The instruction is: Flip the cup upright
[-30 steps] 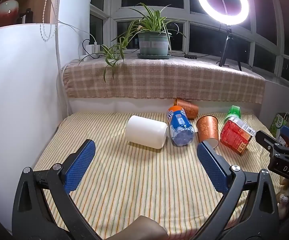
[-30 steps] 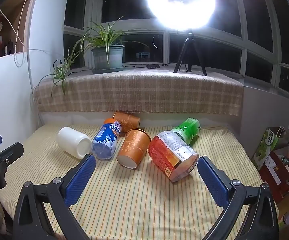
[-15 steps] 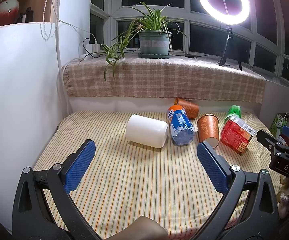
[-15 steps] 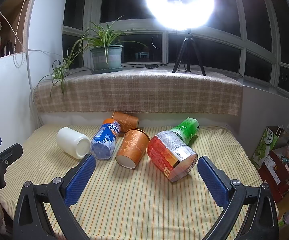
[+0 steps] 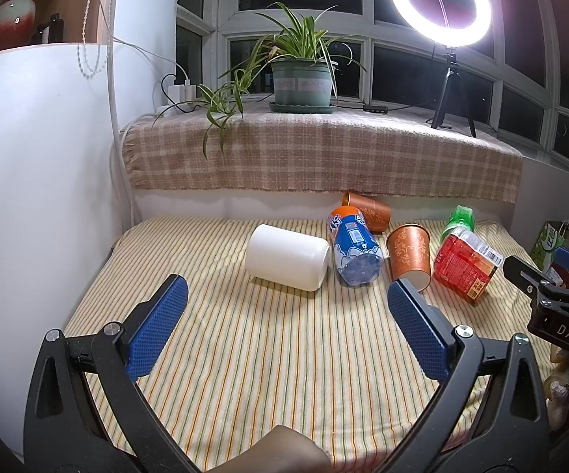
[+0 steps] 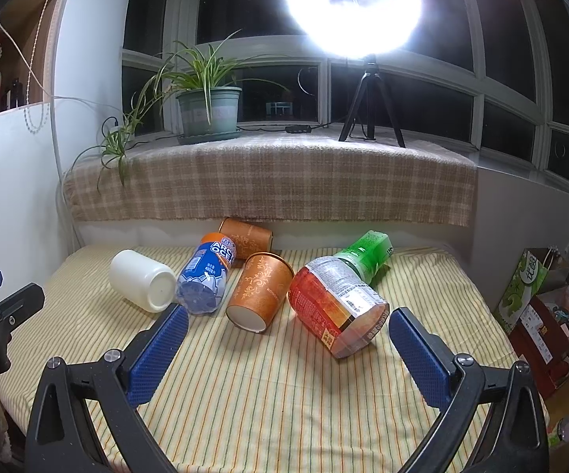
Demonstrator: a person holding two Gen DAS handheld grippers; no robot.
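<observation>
Several cups lie on their sides on the striped cloth: a white cup (image 5: 287, 257) (image 6: 142, 285), a blue-labelled clear cup (image 5: 353, 252) (image 6: 205, 282), an orange patterned cup (image 5: 410, 256) (image 6: 261, 292), a second orange cup (image 5: 367, 209) (image 6: 245, 234) behind it, a red-labelled cup (image 5: 466, 268) (image 6: 335, 307) and a green one (image 5: 458, 218) (image 6: 365, 256). My left gripper (image 5: 284, 327) is open, held short of the white cup. My right gripper (image 6: 286, 351) is open, in front of the orange and red cups. Neither holds anything.
A white wall panel (image 5: 36, 181) borders the left edge. A ledge with a checked cloth (image 6: 268, 181), a potted plant (image 5: 302, 79) and a ring light (image 5: 440, 4) runs along the back. Boxes (image 6: 536, 307) stand on the floor to the right.
Both views have barely shifted; the cups sit marginally lower and closer in the right wrist view. Nothing was grasped or released.
</observation>
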